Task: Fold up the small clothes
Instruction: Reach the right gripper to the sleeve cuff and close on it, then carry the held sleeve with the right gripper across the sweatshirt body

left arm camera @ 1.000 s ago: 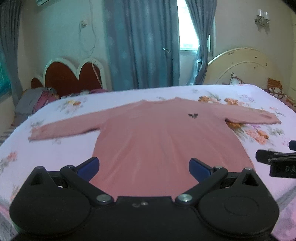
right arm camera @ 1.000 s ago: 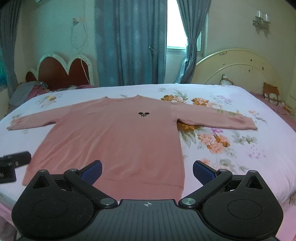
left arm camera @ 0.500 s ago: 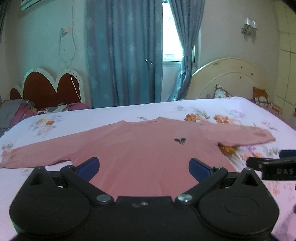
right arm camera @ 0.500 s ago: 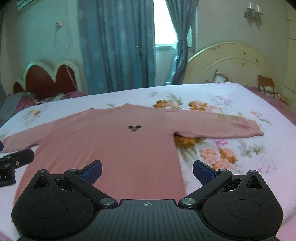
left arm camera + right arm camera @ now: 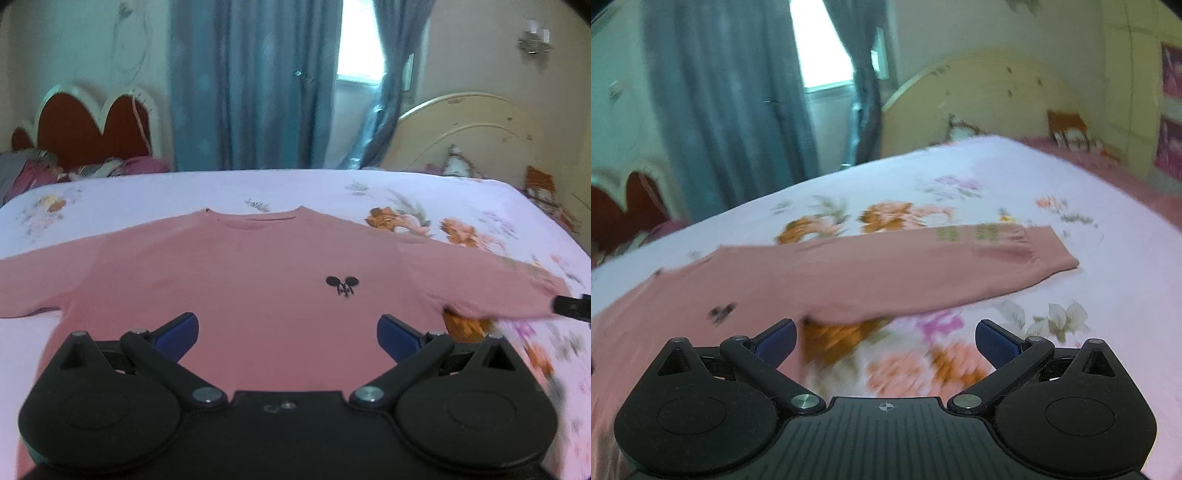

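A pink top [image 5: 240, 291] was seen spread flat on a floral sheet [image 5: 147, 199], front up, its neckline toward the far side and a small black emblem [image 5: 342, 285] on the chest. In the left wrist view, one sleeve [image 5: 37, 284] ran off the left edge of the frame, and the other sleeve [image 5: 491, 288] was stretched out to the right. The left gripper [image 5: 287, 334] was held above the lower body of the top, its blue pads [image 5: 177, 332] spread wide with nothing held between them. At the right edge of that view, a dark part of the right gripper [image 5: 572, 306] was seen near the sleeve end; whether it touched the cloth could not be told.

In the right wrist view, which was blurred, the sleeve [image 5: 942, 266] lay straight across the sheet [image 5: 1108, 295], its cuff [image 5: 1049, 254] to the right. The right gripper [image 5: 885, 341] was held wide open and empty, over the sheet just below the underarm; its left pad [image 5: 775, 339] was seen over the top's side edge.
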Demonstrator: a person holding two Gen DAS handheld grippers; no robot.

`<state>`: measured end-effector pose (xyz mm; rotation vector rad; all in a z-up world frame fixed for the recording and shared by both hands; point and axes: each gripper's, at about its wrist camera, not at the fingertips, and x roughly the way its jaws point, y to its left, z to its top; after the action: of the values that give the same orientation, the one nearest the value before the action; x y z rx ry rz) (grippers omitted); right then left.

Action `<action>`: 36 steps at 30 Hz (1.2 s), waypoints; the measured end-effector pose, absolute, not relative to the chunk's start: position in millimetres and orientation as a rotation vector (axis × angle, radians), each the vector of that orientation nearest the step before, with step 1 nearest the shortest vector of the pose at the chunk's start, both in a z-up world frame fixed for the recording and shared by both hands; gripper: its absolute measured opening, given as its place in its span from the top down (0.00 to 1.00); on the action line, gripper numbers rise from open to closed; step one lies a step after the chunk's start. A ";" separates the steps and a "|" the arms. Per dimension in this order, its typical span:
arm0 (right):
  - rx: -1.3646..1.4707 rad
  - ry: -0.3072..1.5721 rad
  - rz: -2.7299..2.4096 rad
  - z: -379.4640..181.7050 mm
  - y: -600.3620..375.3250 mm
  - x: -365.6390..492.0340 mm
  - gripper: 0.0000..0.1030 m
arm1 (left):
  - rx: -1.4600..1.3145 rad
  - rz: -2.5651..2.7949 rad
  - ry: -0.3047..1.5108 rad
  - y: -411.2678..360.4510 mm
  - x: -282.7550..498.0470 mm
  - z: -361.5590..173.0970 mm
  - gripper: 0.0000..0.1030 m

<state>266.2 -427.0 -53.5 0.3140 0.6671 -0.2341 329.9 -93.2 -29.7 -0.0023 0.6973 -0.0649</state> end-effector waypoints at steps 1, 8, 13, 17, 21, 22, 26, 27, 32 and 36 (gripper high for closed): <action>0.331 0.665 -0.248 -57.7 -442.8 275.0 0.01 | 0.002 -0.061 0.703 -98.1 340.2 -31.9 0.02; 0.479 0.677 -0.375 -95.3 -543.9 309.4 0.46 | 0.051 -0.083 0.741 -151.3 390.6 -45.8 0.02; 0.598 0.674 -0.468 -120.0 -598.6 307.2 0.63 | 0.107 -0.114 0.795 -183.5 407.0 -63.3 0.02; 0.682 0.687 -0.495 -138.2 -627.3 301.5 0.63 | 0.132 -0.130 0.823 -201.6 417.7 -72.4 0.02; 0.771 0.619 -0.453 -151.5 -646.9 299.4 0.63 | 0.161 -0.137 0.834 -212.2 425.2 -74.3 0.00; 0.776 0.614 -0.449 -153.1 -646.6 300.3 0.63 | 0.167 -0.136 0.835 -213.4 426.1 -73.8 0.00; 0.846 0.595 -0.397 -161.4 -652.3 310.4 0.91 | 0.184 -0.120 0.838 -215.2 434.1 -72.6 0.00; 0.850 0.599 -0.393 -162.4 -651.9 311.1 0.91 | 0.192 -0.112 0.840 -214.4 434.7 -72.5 0.00; 0.671 0.585 -0.471 -144.1 -647.8 313.0 0.92 | 0.209 -0.060 0.842 -196.0 434.6 -70.8 0.00; 0.693 0.620 -0.490 -145.8 -654.7 324.8 0.92 | 0.182 -0.038 0.857 -171.8 432.2 -72.4 0.00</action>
<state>324.8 -654.7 -145.8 0.6926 0.6196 -0.4900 432.2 -171.8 -72.4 0.1817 0.8565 -0.0376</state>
